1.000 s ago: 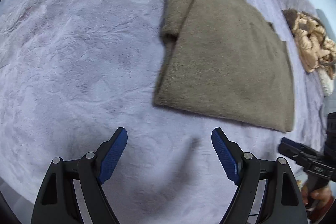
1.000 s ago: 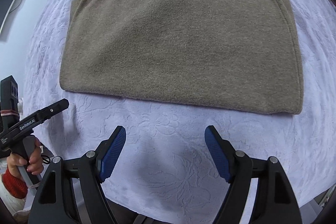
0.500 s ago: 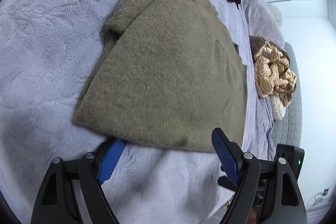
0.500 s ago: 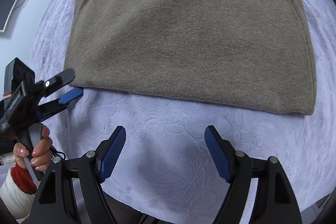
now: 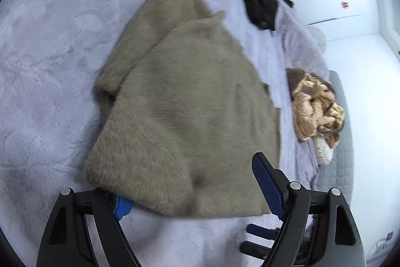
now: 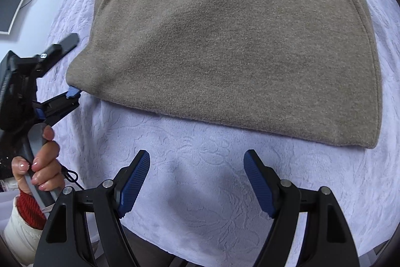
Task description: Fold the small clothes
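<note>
Now, in the left wrist view the left gripper (image 5: 197, 188), which a second earlier hung clear, had its wide-open jaws around the near corner of the brown sweater (image 5: 185, 101) on the lilac blanket (image 5: 50, 41), ready to pinch, whereas in the right wrist view the right gripper (image 6: 197, 182) was open, empty and short of the hem, and no writing was legible.
</note>
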Available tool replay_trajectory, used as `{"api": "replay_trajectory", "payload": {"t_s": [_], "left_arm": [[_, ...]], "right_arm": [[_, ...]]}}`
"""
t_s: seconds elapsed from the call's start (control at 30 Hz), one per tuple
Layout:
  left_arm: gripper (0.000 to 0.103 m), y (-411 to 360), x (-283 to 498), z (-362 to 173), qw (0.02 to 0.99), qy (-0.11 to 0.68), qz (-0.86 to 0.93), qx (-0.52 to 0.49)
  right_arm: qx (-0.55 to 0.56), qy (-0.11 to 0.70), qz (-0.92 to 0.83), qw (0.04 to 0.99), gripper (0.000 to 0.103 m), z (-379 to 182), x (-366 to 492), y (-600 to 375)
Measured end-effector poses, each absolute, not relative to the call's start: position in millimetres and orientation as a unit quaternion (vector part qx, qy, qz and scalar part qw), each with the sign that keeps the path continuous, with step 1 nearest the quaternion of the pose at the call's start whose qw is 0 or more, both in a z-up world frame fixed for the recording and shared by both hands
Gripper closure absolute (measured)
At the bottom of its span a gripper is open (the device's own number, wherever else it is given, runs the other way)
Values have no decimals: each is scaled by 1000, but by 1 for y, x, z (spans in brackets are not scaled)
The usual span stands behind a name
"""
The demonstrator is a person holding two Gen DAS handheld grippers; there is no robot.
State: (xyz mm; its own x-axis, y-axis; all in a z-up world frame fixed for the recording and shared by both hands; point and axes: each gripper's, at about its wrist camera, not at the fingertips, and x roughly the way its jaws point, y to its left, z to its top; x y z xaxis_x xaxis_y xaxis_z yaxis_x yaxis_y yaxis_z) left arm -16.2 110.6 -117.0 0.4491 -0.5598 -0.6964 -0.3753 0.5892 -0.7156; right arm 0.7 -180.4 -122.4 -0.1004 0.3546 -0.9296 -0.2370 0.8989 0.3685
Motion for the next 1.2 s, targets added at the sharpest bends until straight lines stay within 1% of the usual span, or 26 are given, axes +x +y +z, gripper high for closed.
{"api": "replay_trajectory", "payload": {"t_s": [0.1,0.13,0.17,0.2,0.23,0.27,0.3,0.33,0.37,0.53,0.67,0.73,0.87,1.0,1.2], "left_arm": [[20,115,-14,-130,716,526,-41,-457],[22,115,-13,-130,717,525,-33,-458],[34,115,-12,-129,720,525,-22,-453],[43,115,-11,-128,726,528,-10,-441],[64,112,-9,-126,733,533,0,-423],[78,111,-9,-124,739,536,3,-410],[79,109,-7,-120,747,536,2,-394],[84,106,-6,-116,755,536,4,-376],[86,99,-4,-108,771,538,4,-340],[86,50,0,-68,850,512,-13,-125],[86,20,3,-57,869,494,-33,-14],[86,12,3,-55,871,490,-40,12],[86,4,6,-52,871,487,-48,34],[86,-2,6,-55,872,484,-54,47],[86,-6,5,-55,874,479,-62,54]], "right_arm": [[43,702,222,675,23,-119,5,-182],[43,700,223,678,23,-117,7,-183],[44,697,223,681,23,-114,9,-184],[44,693,223,684,23,-112,12,-186],[44,691,224,686,23,-109,15,-187],[44,688,224,689,23,-107,20,-188],[41,683,224,694,23,-103,26,-189],[39,680,224,697,23,-100,31,-191],[35,676,224,701,23,-96,37,-192],[32,655,235,717,23,-72,78,-195],[38,647,266,713,23,-51,113,-185],[47,654,299,694,23,-44,135,-170],[54,692,367,620,20,-49,171,-109],[-2,723,396,566,14,-69,180,-36],[-83,757,396,513,11,-101,181,45]]}}
